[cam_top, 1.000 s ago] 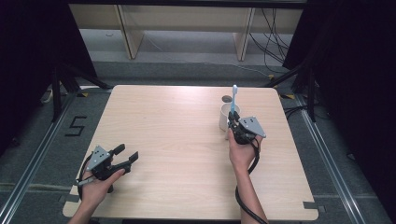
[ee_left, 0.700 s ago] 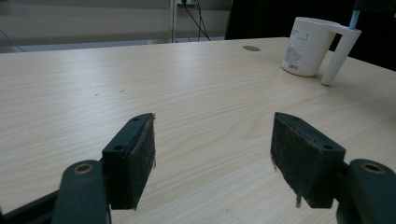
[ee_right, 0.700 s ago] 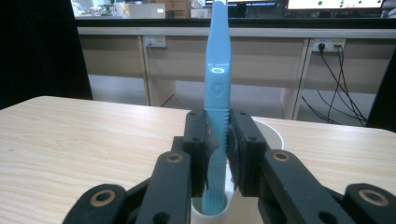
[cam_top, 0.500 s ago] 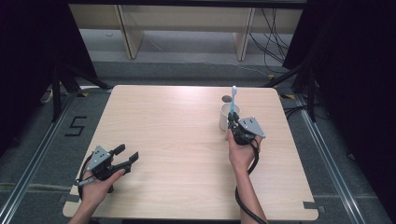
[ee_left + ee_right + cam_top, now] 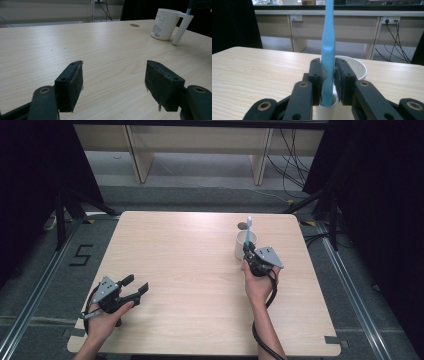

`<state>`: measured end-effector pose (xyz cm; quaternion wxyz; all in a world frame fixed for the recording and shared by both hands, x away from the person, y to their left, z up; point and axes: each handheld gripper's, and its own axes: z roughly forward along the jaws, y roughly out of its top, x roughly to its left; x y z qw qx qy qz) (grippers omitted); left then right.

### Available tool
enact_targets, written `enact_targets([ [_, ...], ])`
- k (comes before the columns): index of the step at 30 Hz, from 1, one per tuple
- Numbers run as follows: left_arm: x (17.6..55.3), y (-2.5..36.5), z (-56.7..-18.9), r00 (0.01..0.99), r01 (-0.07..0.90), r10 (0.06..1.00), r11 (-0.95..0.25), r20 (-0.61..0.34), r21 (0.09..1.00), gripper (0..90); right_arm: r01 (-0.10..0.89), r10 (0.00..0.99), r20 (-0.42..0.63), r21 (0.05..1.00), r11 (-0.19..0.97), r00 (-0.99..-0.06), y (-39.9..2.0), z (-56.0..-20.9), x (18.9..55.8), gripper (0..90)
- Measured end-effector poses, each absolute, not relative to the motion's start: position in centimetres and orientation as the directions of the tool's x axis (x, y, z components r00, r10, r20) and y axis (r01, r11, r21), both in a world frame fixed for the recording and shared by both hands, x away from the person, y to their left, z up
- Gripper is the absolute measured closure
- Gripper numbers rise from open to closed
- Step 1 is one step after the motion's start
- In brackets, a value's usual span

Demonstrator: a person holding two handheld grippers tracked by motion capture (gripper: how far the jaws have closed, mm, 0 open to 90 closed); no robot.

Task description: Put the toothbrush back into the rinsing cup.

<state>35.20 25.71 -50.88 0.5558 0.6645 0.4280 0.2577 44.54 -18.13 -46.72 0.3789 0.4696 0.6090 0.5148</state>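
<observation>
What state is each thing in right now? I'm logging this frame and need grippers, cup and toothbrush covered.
Left gripper: open, holding nothing, low over the table's near left corner.
Right gripper: shut on the toothbrush.
Toothbrush: upright, held at its handle, in front of the mug.
Mug: upright on the table, handle toward the near side.
Table: bare wood apart from the mug.

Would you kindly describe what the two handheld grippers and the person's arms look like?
Both the left gripper and the right gripper are black, each with a grey three-cornered plate on top and a black cable trailing back. Their jaws are flat black blocks with dark fuzzy pads, on links with brass-ringed pivots. The forearms are bare: no sleeves or gloves.
</observation>
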Motion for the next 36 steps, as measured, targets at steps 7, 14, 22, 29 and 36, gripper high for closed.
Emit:
enact_targets([
  [7, 35.3, 25.7, -50.9, 0.505, 0.272, 0.853, -0.009, -0.135, 0.962, 30.1, 0.209, 0.964, 0.023, 0.977, 0.034, -0.266, -18.0, -46.9, 44.2, 62.7],
  [14, 35.2, 25.7, -50.8, 0.502, 0.28, 0.855, -0.018, -0.13, 0.96, 30.1, 0.23, 0.967, 0.006, 0.972, 0.054, -0.256, -18.1, -46.9, 43.9, 50.6],
  [22, 35.2, 25.7, -50.8, 0.5, 0.282, 0.856, -0.018, -0.131, 0.959, 30.2, 0.26, 0.964, -0.013, 0.962, 0.085, -0.266, -18.7, -46.9, 43.4, 44.1],
  [29, 35.2, 25.7, -50.9, 0.501, 0.28, 0.856, -0.018, -0.13, 0.96, 30.2, 0.279, 0.957, -0.024, 0.954, 0.107, -0.288, -19.3, -46.6, 43.0, 41.8],
  [36, 35.2, 25.7, -50.8, 0.501, 0.278, 0.856, -0.019, -0.128, 0.96, 30.2, 0.301, 0.958, -0.02, 0.947, 0.109, -0.284, -19.9, -46.4, 42.3, 41.2],
])
